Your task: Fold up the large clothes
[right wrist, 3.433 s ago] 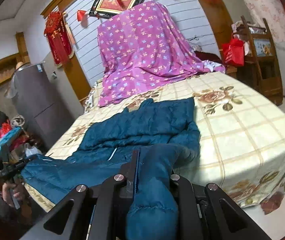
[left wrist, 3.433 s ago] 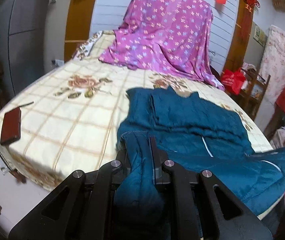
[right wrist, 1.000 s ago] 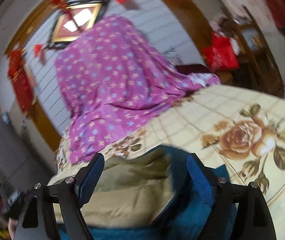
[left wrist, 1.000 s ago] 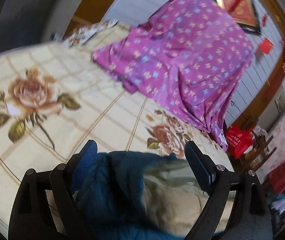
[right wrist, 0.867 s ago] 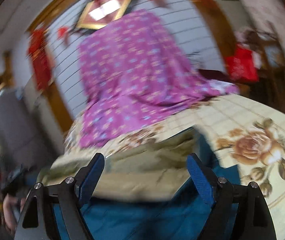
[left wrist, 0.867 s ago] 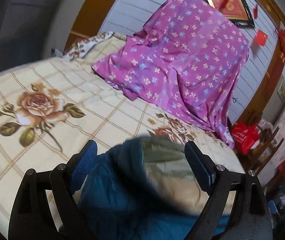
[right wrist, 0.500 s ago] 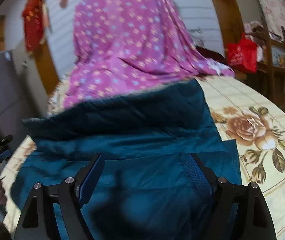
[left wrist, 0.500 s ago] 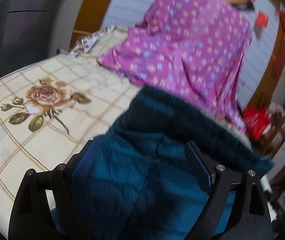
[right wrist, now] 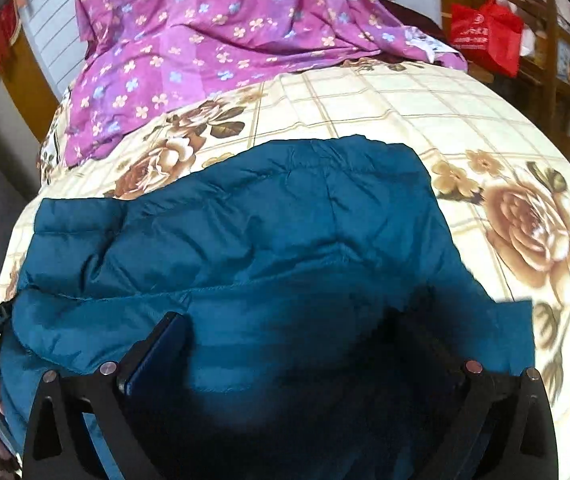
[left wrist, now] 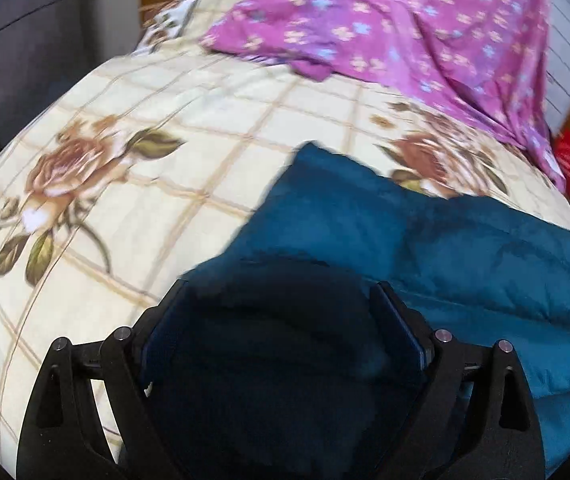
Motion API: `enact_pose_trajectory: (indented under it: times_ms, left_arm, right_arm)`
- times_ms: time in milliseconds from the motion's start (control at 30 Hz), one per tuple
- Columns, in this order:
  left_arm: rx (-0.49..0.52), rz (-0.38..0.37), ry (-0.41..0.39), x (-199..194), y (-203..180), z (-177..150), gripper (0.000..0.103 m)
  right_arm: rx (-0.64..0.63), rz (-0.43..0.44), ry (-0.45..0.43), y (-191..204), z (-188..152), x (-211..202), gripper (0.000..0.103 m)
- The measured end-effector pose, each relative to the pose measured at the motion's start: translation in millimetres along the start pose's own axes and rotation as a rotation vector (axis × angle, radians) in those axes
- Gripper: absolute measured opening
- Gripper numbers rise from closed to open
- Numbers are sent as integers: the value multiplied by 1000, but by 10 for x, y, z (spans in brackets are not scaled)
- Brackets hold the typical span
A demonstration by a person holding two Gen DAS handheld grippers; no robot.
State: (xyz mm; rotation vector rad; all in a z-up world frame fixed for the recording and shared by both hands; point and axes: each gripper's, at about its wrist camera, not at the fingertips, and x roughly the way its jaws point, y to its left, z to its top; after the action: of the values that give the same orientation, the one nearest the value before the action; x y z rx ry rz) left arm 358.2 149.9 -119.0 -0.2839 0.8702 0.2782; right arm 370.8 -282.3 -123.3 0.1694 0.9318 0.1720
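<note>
I see the blue jacket (right wrist: 269, 240) folded on the bed (right wrist: 405, 104), beneath and ahead of both grippers. Left gripper (left wrist: 281, 300) fingers released; right gripper (right wrist: 309, 328) fingers just spread wider, pressing nothing.

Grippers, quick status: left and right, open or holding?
Left gripper: jaws wide open over the blue jacket, gripping nothing.
Right gripper: jaws just opened wide; jacket lies between them, not gripped.
</note>
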Motion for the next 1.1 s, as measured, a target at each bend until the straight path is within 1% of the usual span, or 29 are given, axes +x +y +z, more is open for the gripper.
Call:
enact_pose_trajectory:
  times_ms: [67,167,267,300,400,433,467,500,533,567,600,633,667,700,733,767,800,833,900,933,967,1000,1033,1067,1100]
  left_arm:
    - [-42,-24,22,38,86,-20,96]
    - [-91,-54,54,75,149,-58,98]
    - [-162,-120,104,142,238,-118,99]
    - [-171,-142,106,136,249,-125,99]
    - [-170,-165,106,90,242,-120,99]
    - [-180,-168,91,30,255,-111,99]
    - [-187,-162,59,-54,257,-97,99]
    - [-186,-157,2,-188,254,-83,99]
    - [-180,-156,-41,-272,243,-57,99]
    - [-152,-153,-122,-441,196,-19,99]
    - [-128,-152,-173,-530,160,-1,99]
    - [-82,-145,-217,-608,86,8,99]
    - [-55,-138,-207,-589,43,3,99]
    - [-26,-132,-160,-497,-9,-25,99]
    - [-13,-132,-97,-363,-27,-58,99]
    - [-3,-122,-44,-259,-42,-77,99]
    - [12,-81,9,-148,-59,-89,99]
    - [15,-66,25,-97,-64,-75,99]
    - [1,-69,18,-125,-30,-85,99]
    - [-8,-56,13,-162,-12,-87,99]
    - [-12,-49,6,-201,-11,-87,99]
    - [-15,-52,-23,-303,-15,-92,99]
    - [-13,-61,-40,-355,-32,-76,99]
    - [-1,-89,-73,-479,-91,-62,99]
    - [23,-131,-107,-626,-164,-82,99]
  right_arm:
    - [4,8,-1,-55,17,53,103]
    - [23,28,-3,-62,-2,70,103]
    - [25,31,-9,-41,-8,71,103]
    - [17,25,-4,-24,-6,76,103]
    - [-15,15,-6,24,-11,73,103]
    - [-17,18,-9,16,-11,58,103]
    - [-6,14,-19,15,3,27,103]
    - [9,-2,-40,27,27,-31,103]
    - [13,-5,-82,68,69,-125,103]
    - [6,20,-137,123,114,-239,103]
    - [3,42,-174,172,150,-313,103]
    - [4,52,-191,213,171,-341,103]
    - [4,51,-187,260,210,-319,103]
    - [0,33,-137,293,249,-206,103]
    - [0,12,-71,308,273,-68,103]
    - [8,-19,27,298,282,144,103]
    - [21,-36,100,272,268,310,103]
    - [26,-29,98,261,262,331,103]
    - [41,-17,83,236,264,296,103]
    - [44,-13,77,234,271,273,103]
    - [49,-7,54,226,264,212,103]
    - [55,-10,28,221,252,123,103]
    - [59,-14,5,260,241,41,103]
    - [57,-2,-31,285,223,-95,103]
    - [46,20,-69,329,198,-241,103]
